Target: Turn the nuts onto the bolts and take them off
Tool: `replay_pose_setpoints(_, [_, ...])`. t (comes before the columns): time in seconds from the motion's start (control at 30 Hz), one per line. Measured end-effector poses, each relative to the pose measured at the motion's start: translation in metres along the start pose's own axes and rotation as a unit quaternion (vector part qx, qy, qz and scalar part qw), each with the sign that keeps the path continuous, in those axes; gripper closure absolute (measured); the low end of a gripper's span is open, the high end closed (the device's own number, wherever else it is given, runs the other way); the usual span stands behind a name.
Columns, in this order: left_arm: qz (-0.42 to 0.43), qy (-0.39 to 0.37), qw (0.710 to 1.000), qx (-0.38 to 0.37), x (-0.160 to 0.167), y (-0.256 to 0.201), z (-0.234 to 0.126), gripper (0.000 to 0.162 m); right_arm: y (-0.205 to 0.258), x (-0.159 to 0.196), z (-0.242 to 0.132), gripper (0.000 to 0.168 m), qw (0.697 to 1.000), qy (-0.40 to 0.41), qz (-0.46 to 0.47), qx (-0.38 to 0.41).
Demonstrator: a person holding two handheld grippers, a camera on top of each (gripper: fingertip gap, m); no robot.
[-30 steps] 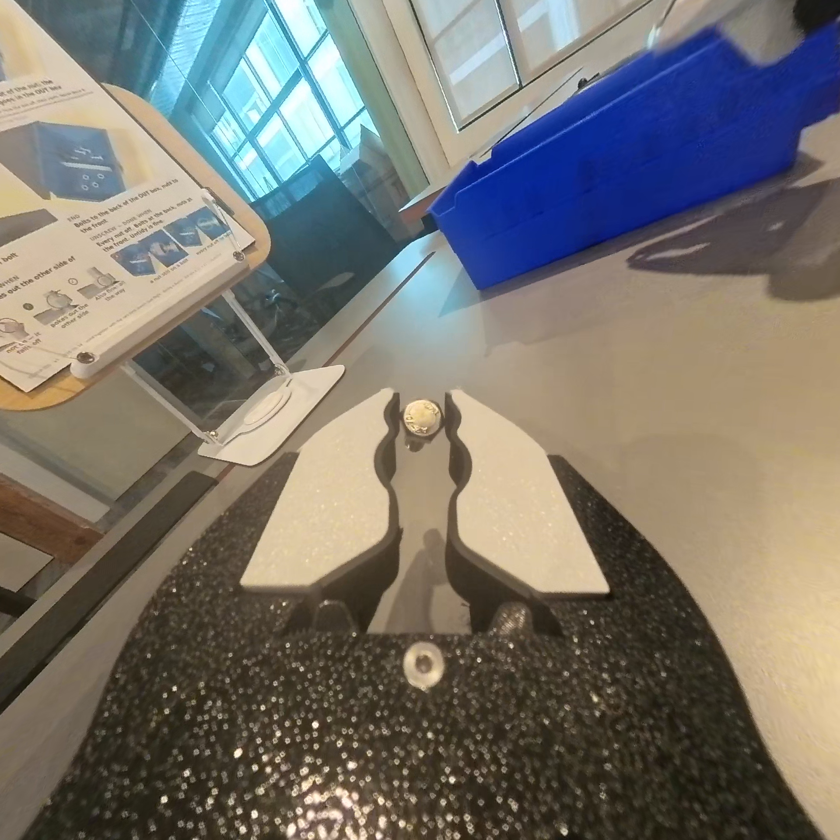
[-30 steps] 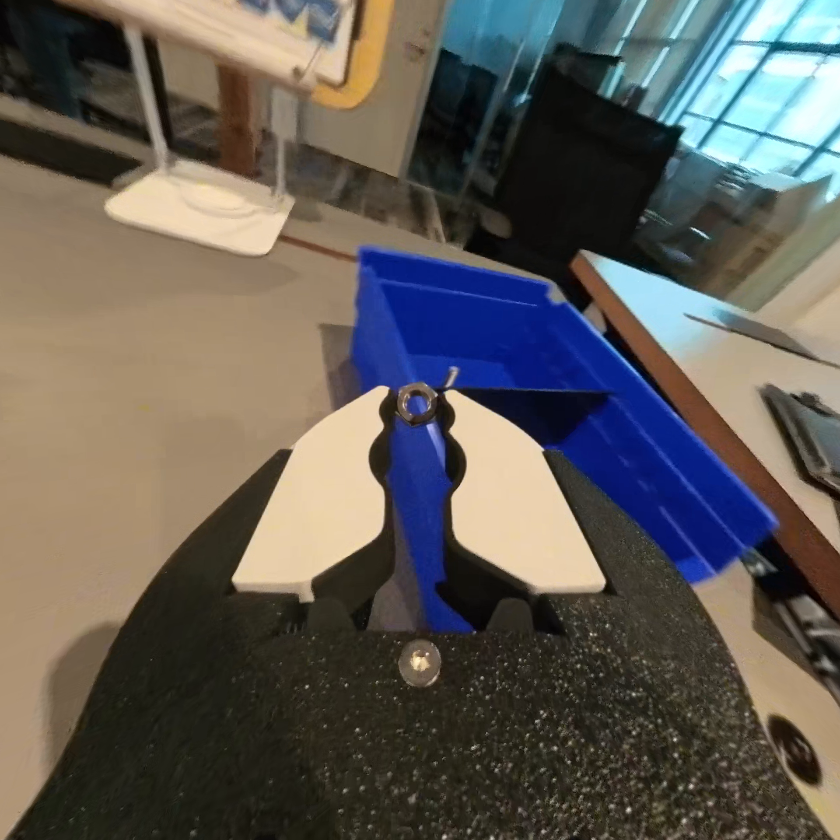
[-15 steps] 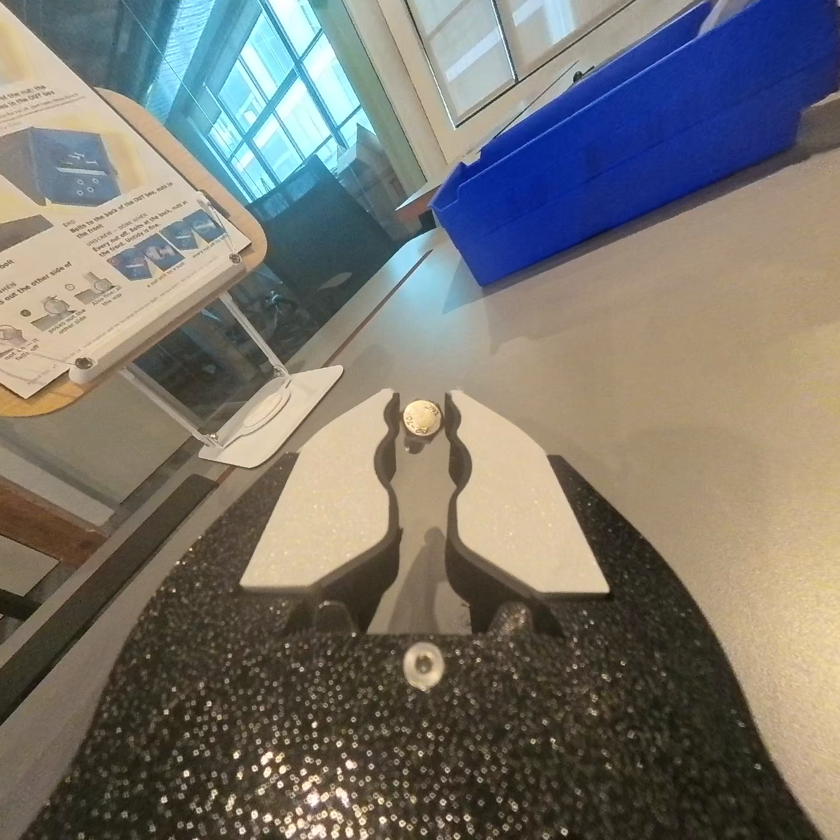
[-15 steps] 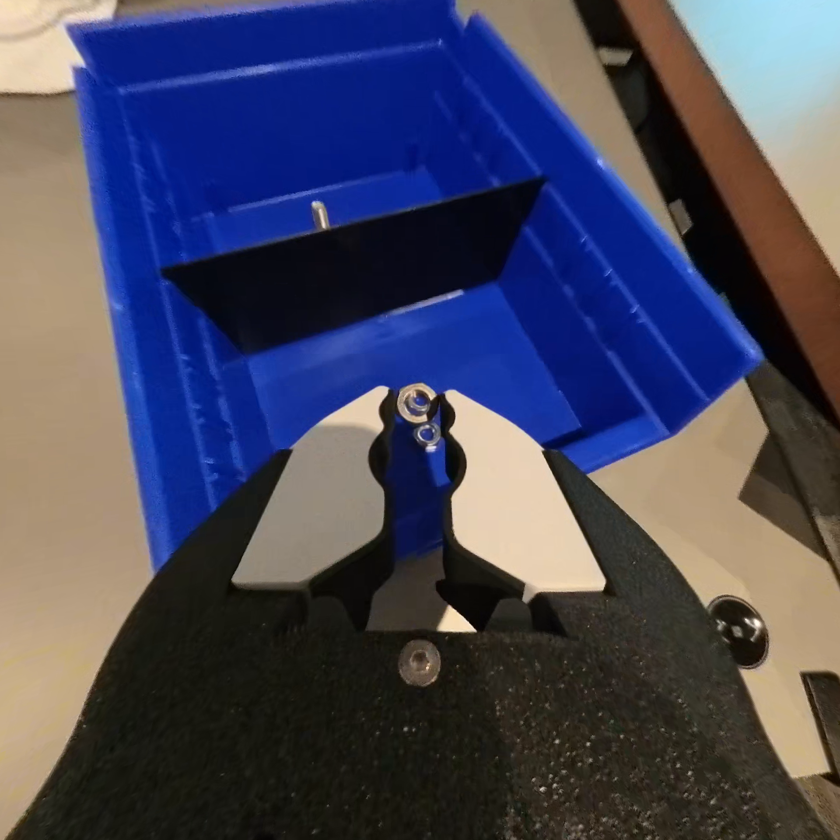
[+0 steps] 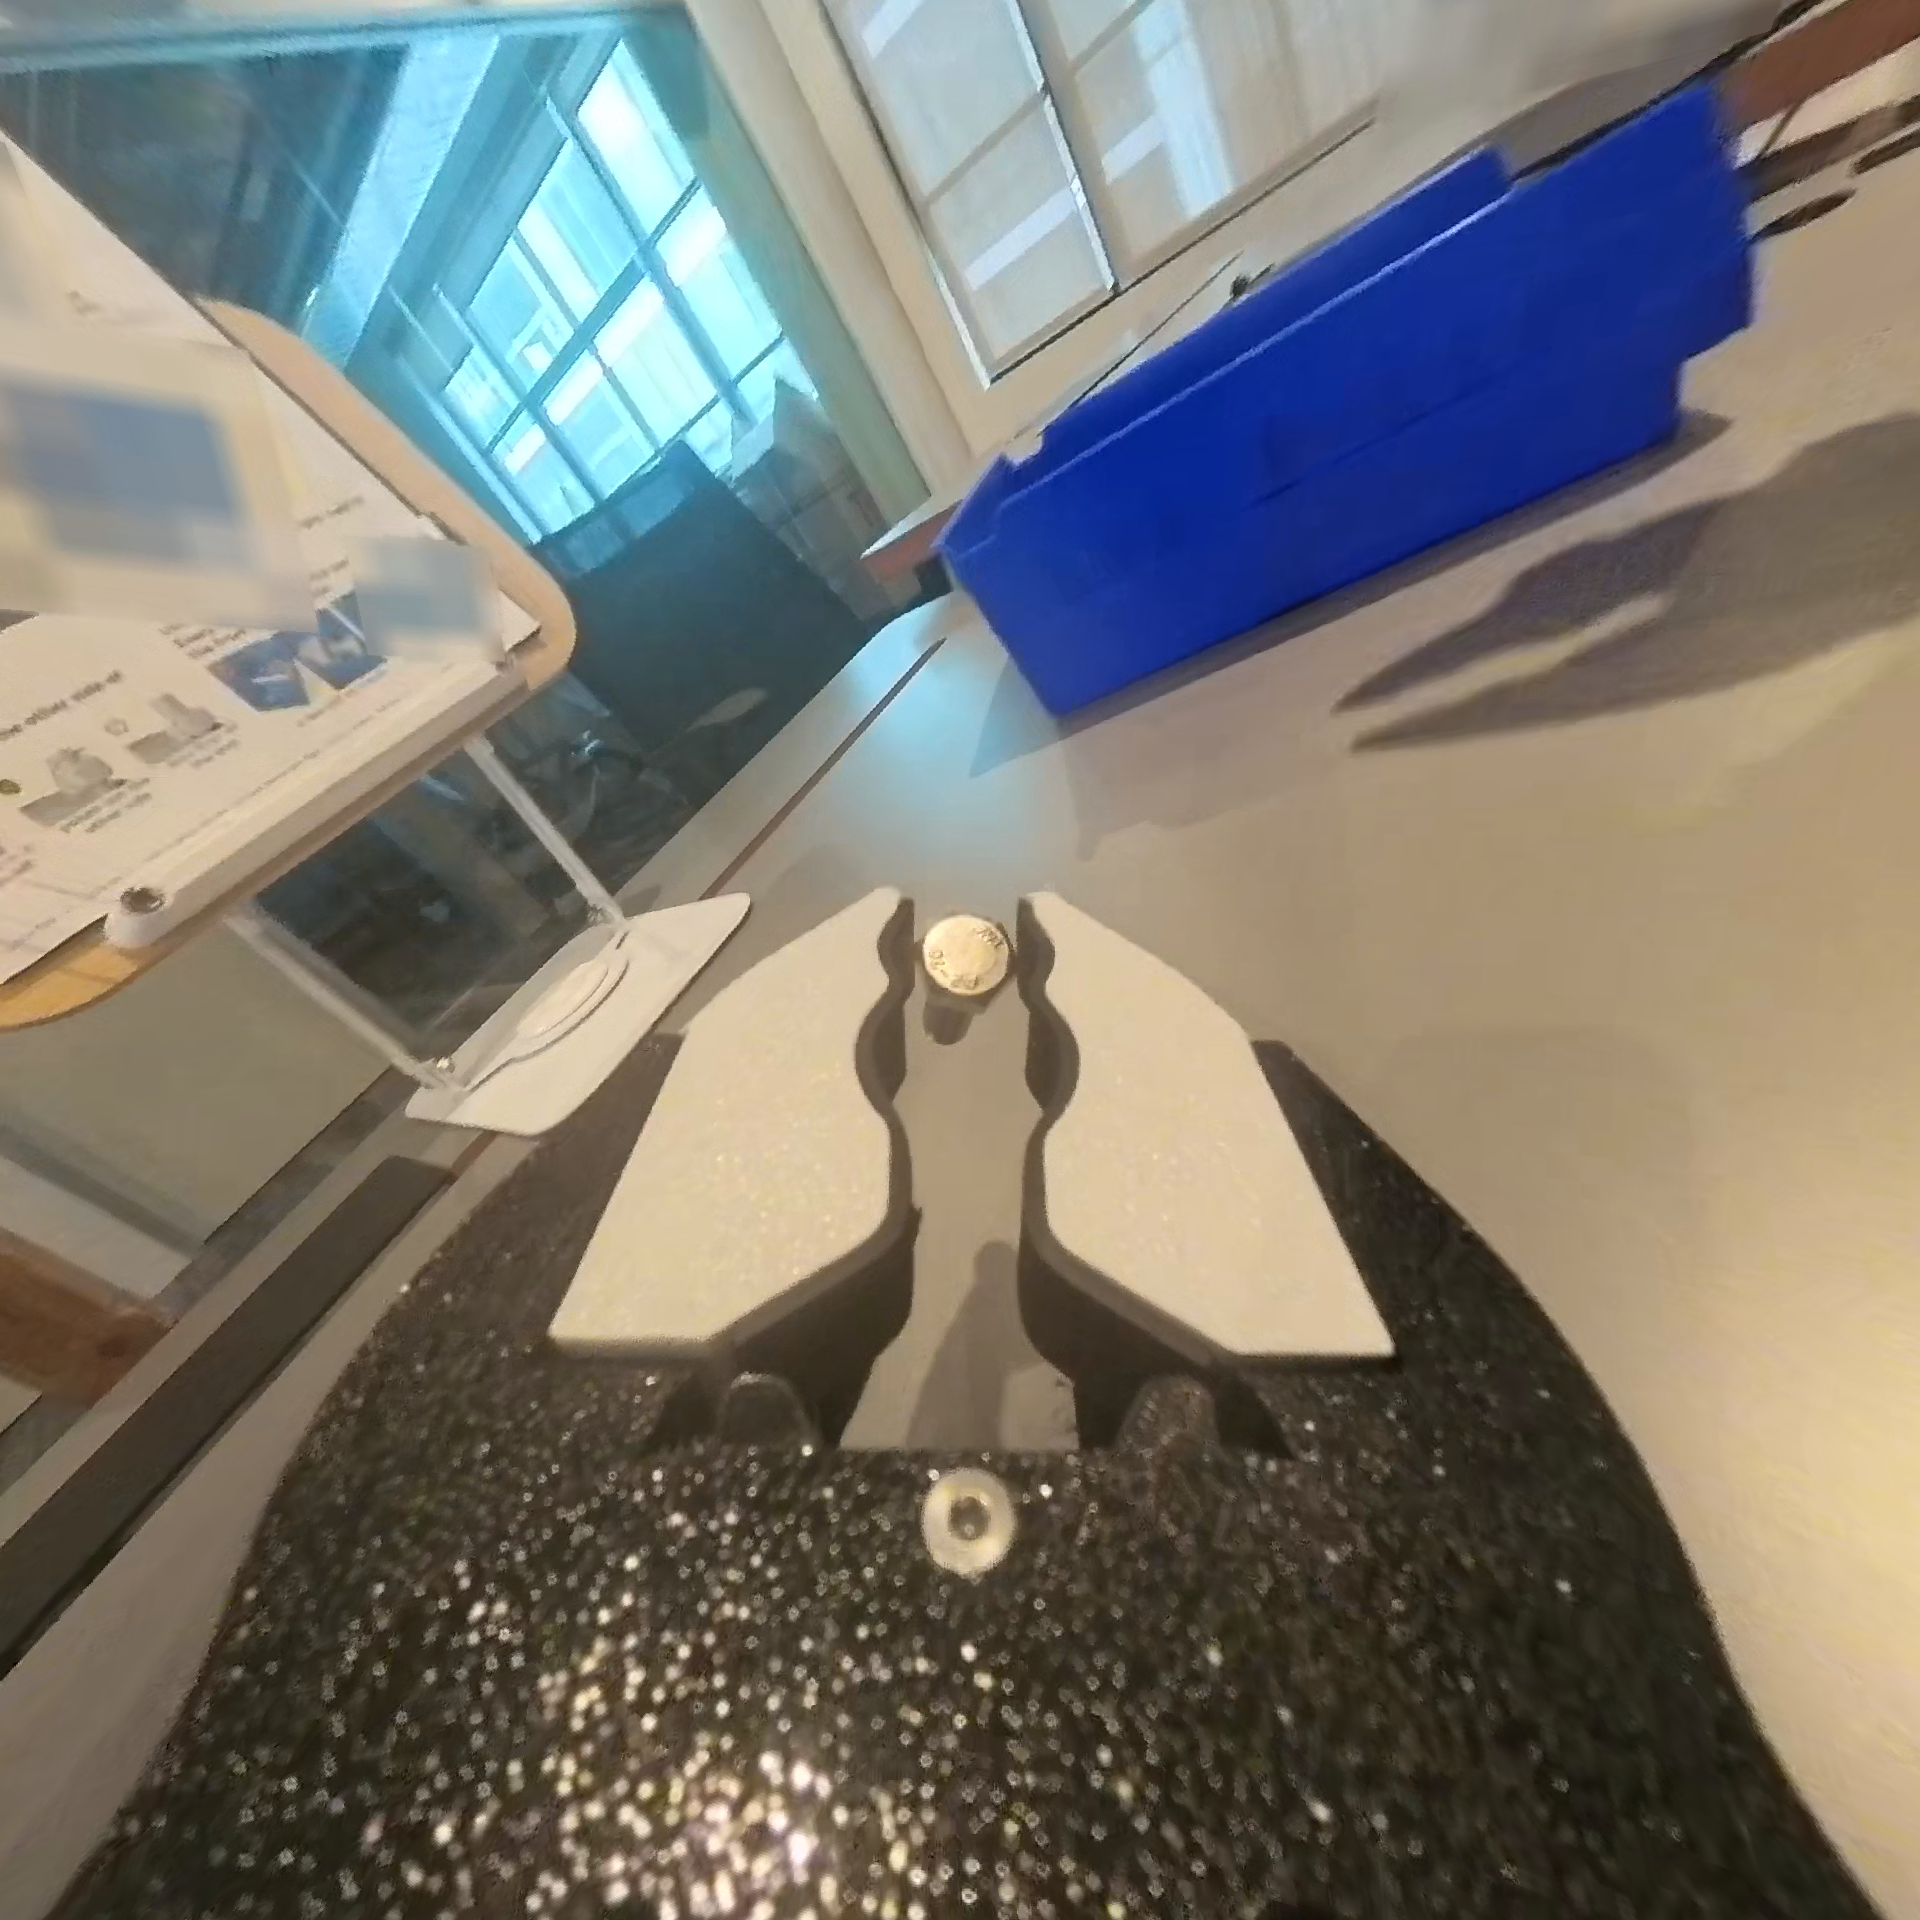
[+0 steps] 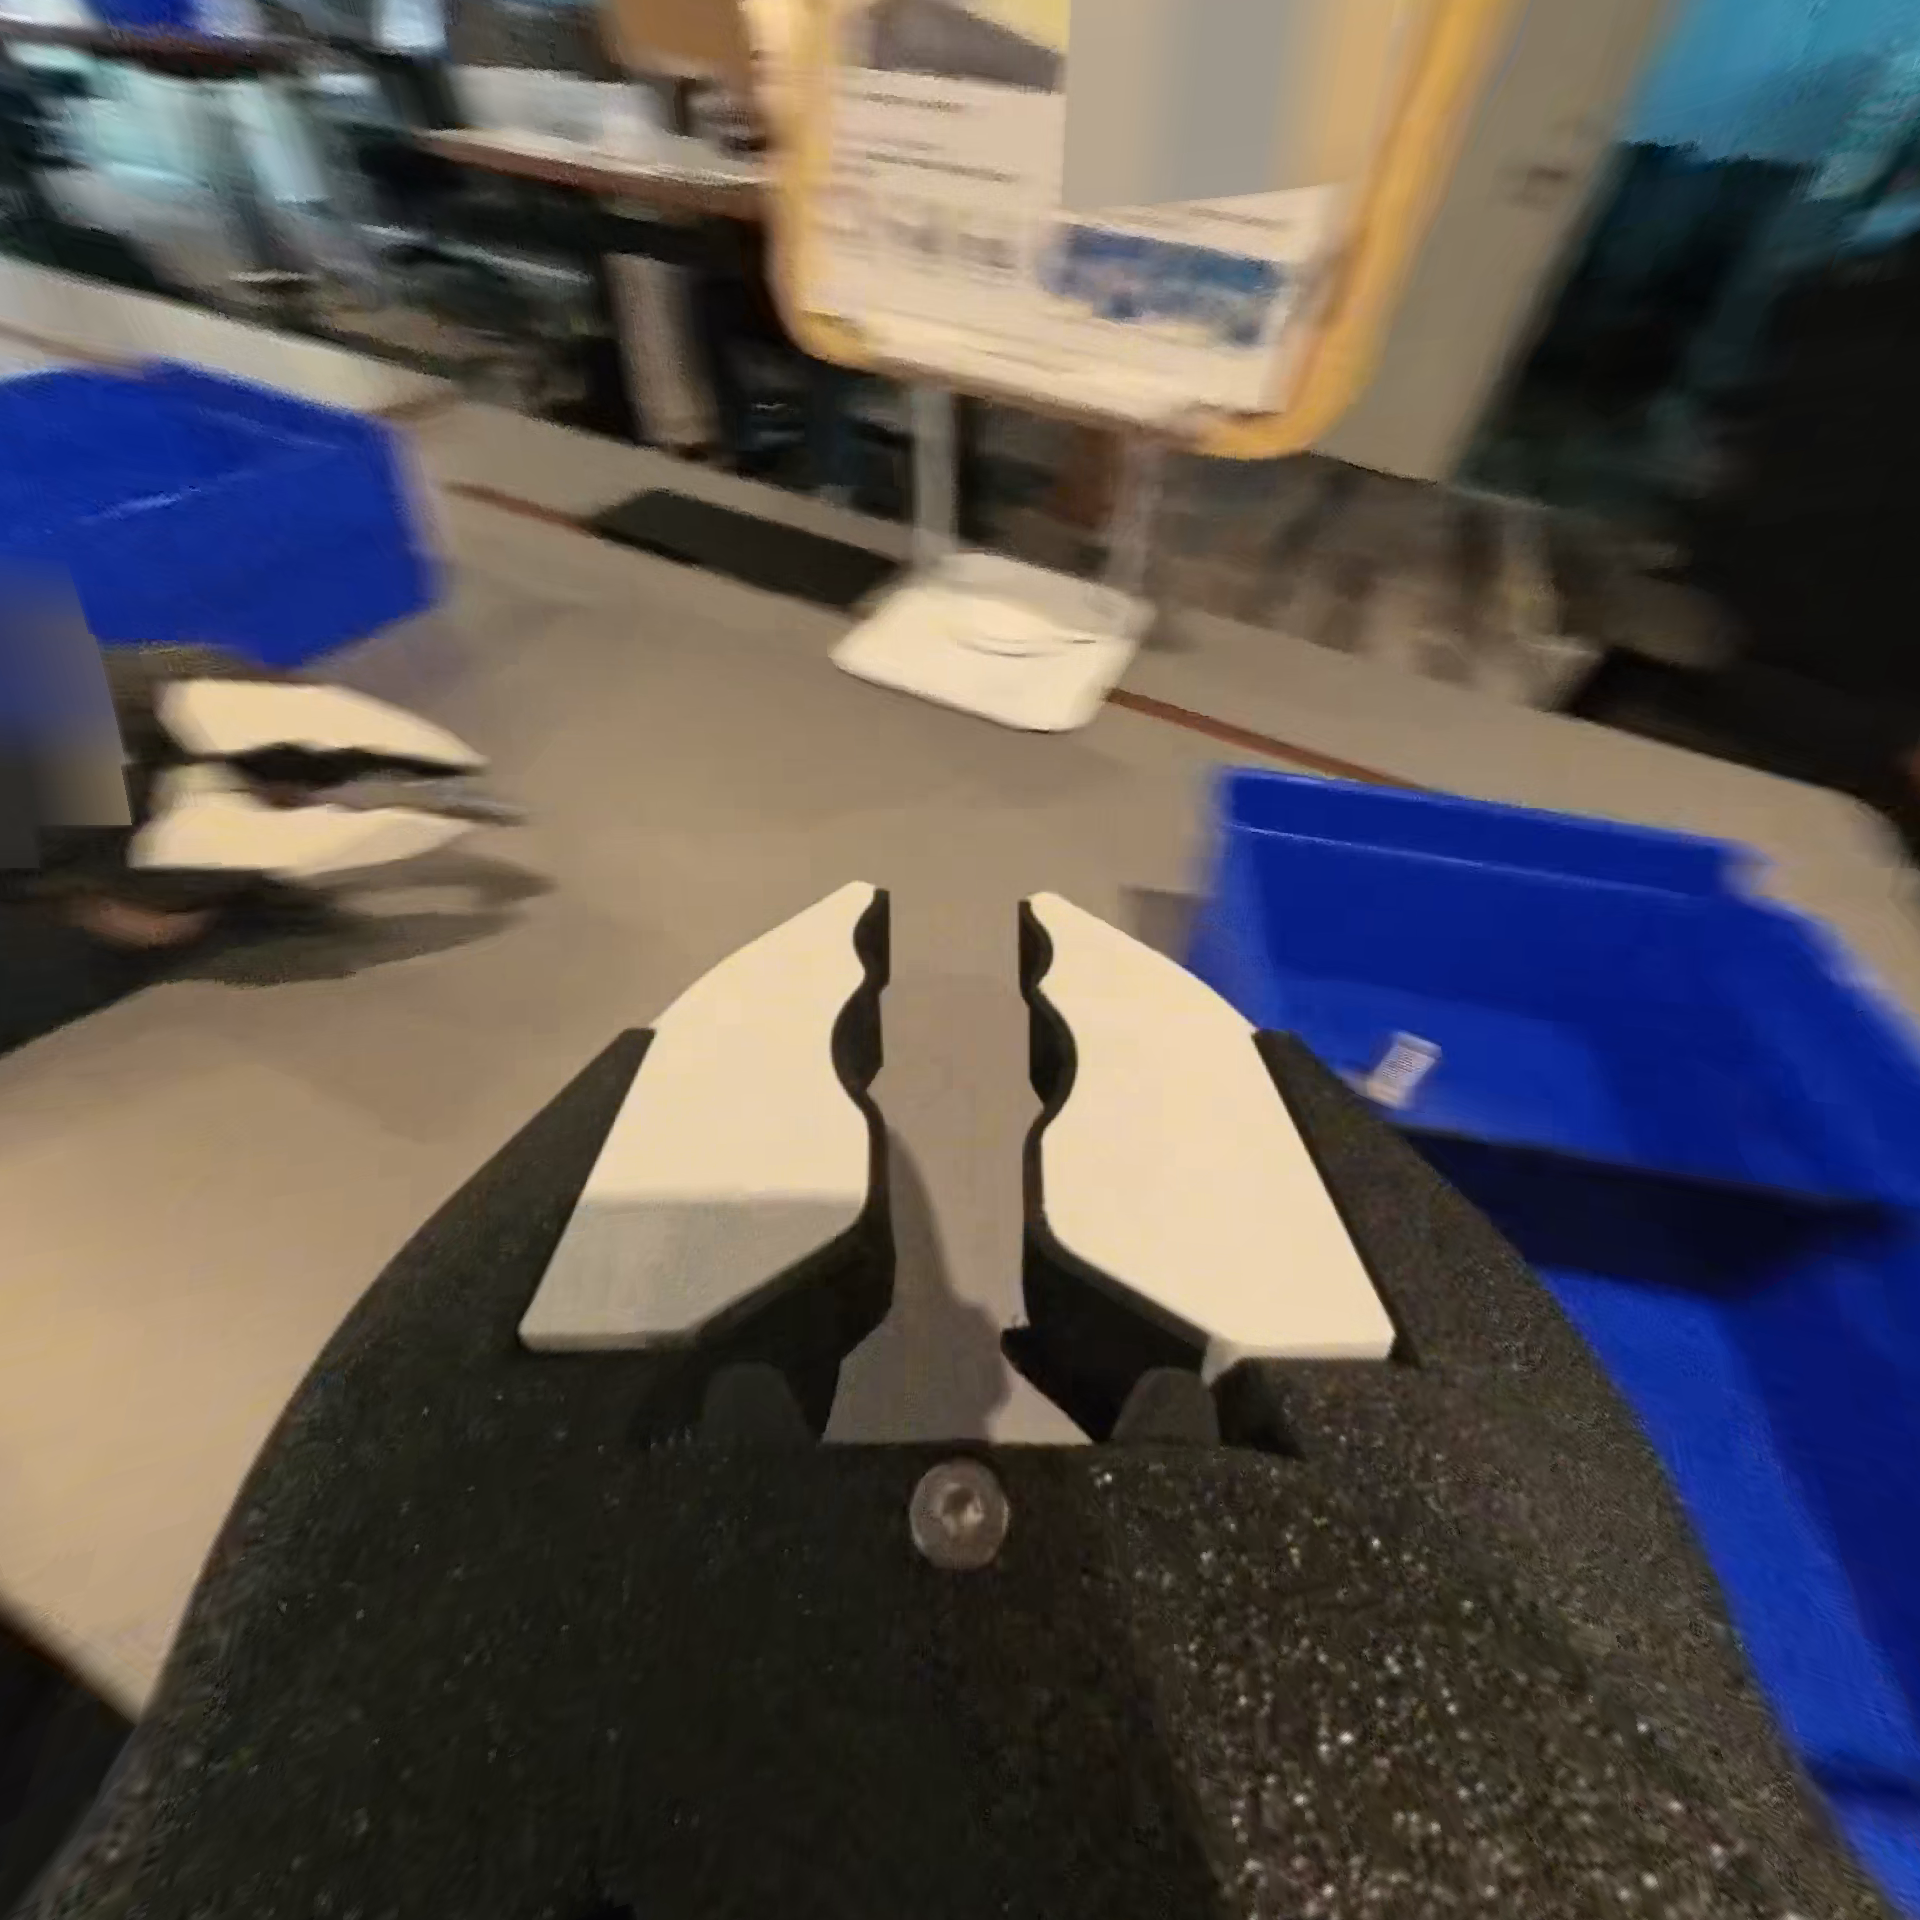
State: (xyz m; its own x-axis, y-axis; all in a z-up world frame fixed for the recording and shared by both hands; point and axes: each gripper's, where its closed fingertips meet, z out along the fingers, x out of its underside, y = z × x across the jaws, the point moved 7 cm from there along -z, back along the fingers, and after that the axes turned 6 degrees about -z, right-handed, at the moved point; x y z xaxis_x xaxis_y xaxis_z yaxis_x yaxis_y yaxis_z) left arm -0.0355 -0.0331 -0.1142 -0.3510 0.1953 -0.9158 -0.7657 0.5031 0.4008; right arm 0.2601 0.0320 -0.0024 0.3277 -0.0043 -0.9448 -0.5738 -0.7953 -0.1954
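**Left hand-held gripper clamped on bolt; right hand-held gripper empty**

1. Left hand-held gripper: the two white fingers are closed on a bolt at their tips. The round metal head of the bolt faces the camera, and the shank runs back between the fingers. The bolt is held just above the grey tabletop.

2. Right hand-held gripper: the white fingers stand apart with a clear gap between them. Nothing is between them; only bare tabletop shows through the gap. This view is blurred.

3. Blue bin: in the right wrist view it sits on the tabletop just right of the right hand-held gripper, with its open top visible. A small pale object lies inside near its left wall; it is too blurred to identify. In the left wrist view the same kind of bin shows at far right, well apart from the bolt.

4. Second blue bin: it stands at far left in the right wrist view. The left hand-held gripper shows just near of it, lying sideways with its fingers pointing right.

5. Instruction board: a wood-edged board carrying printed sheets stands on a white stand base at the far side of the tabletop, left of the left hand-held gripper.

6. No nut can be made out in either view.
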Motion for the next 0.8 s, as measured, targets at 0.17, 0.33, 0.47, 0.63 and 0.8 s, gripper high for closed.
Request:
replay_pose_setpoints(0.17, [0.001, -0.017, 1.0, 0.018, -0.003, -0.004, -0.002, 0.144, 0.05, 0.013, 0.055, 0.145, 0.995, 0.04, -0.06, -0.074])
replay_pose_setpoints(0.33, [0.001, -0.018, 1.0, 0.024, -0.003, -0.004, -0.001, 0.144, 0.08, 0.025, 0.072, 0.147, 0.99, 0.027, -0.109, -0.085])
replay_pose_setpoints(0.47, [0.015, -0.037, 0.998, 0.045, -0.008, -0.011, -0.001, 0.144, 0.107, 0.026, 0.084, 0.147, 0.982, -0.012, -0.064, -0.179])
replay_pose_setpoints(0.63, [0.003, -0.094, 0.988, 0.12, -0.021, -0.027, -0.006, 0.144, 0.125, 0.027, 0.097, 0.143, 0.95, -0.019, 0.031, -0.309])
replay_pose_setpoints(0.8, [-0.116, -0.145, 0.954, 0.237, -0.031, -0.032, -0.011, 0.144, 0.134, 0.03, 0.097, 0.144, 0.928, -0.026, 0.046, -0.369])
